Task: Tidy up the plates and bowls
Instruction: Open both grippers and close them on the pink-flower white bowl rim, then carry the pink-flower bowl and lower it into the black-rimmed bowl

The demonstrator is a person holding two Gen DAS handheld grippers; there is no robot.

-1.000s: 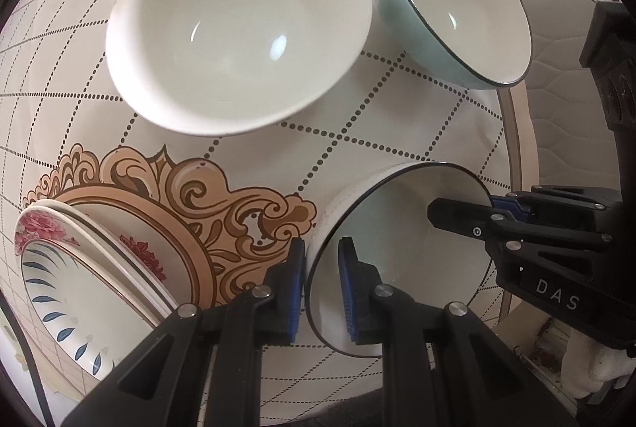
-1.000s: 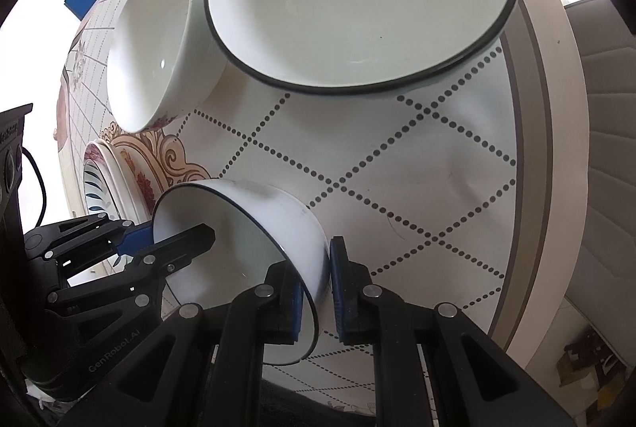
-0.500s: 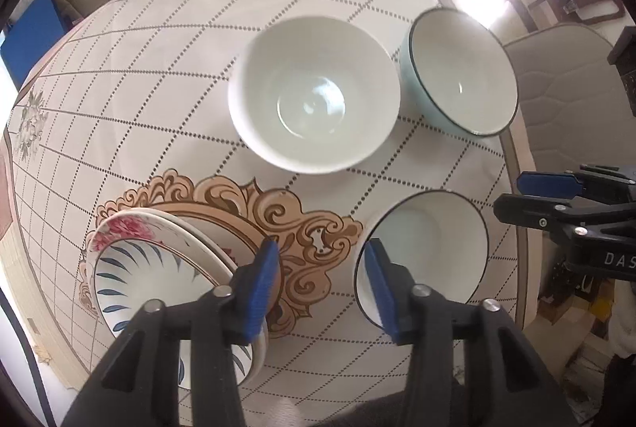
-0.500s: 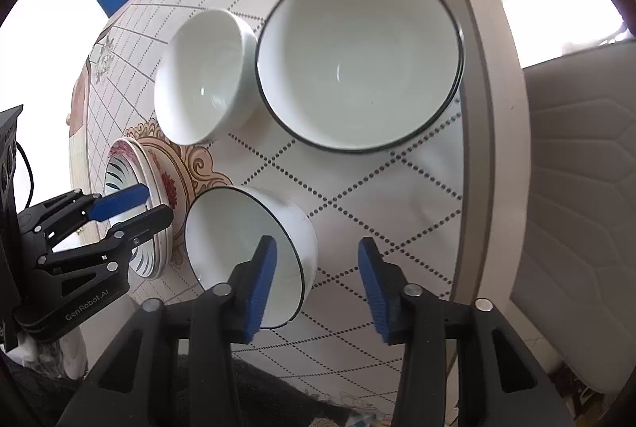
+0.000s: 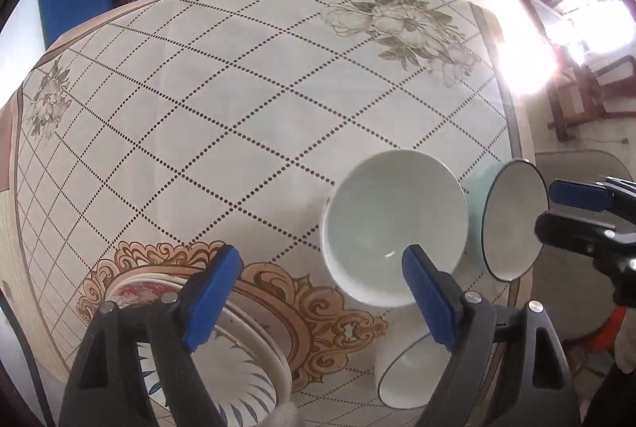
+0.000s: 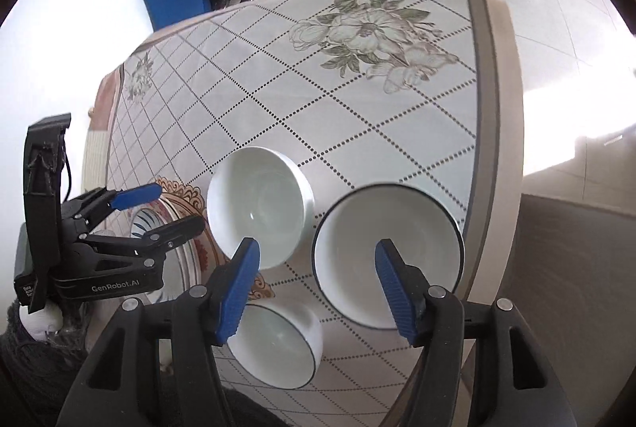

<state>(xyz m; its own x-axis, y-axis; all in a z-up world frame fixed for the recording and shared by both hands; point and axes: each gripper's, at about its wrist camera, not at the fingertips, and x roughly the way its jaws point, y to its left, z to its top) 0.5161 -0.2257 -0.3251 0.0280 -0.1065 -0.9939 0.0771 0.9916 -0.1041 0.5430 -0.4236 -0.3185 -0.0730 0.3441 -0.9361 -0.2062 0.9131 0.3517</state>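
Note:
A small white bowl with a dark rim (image 6: 278, 347) (image 5: 409, 379) stands alone on the cloth near the table's front edge, with no finger on it. Behind it sit a plain white bowl (image 5: 393, 228) (image 6: 258, 216) and a larger pale green bowl with a dark rim (image 5: 512, 220) (image 6: 387, 256). A stack of patterned plates (image 5: 238, 379) (image 6: 175, 240) lies at the left. My left gripper (image 5: 320, 260) (image 6: 175, 208) hangs above the plates and bowls, its jaws opening and empty. My right gripper (image 6: 317, 252) (image 5: 568, 212) hovers over the bowls, jaws also opening with nothing between them.
The table (image 5: 238, 109) carries a cream cloth with dotted diamonds and flower prints. Its right edge runs close to the green bowl. A padded chair (image 6: 576, 288) stands by that edge. A sofa, a blue mat and dumbbells lie beyond the far side.
Both grippers were shut on the small dark-rimmed bowl's rim. They have let go, spread their jaws and lifted away, so much more of the table shows. The bowl rests on the cloth.

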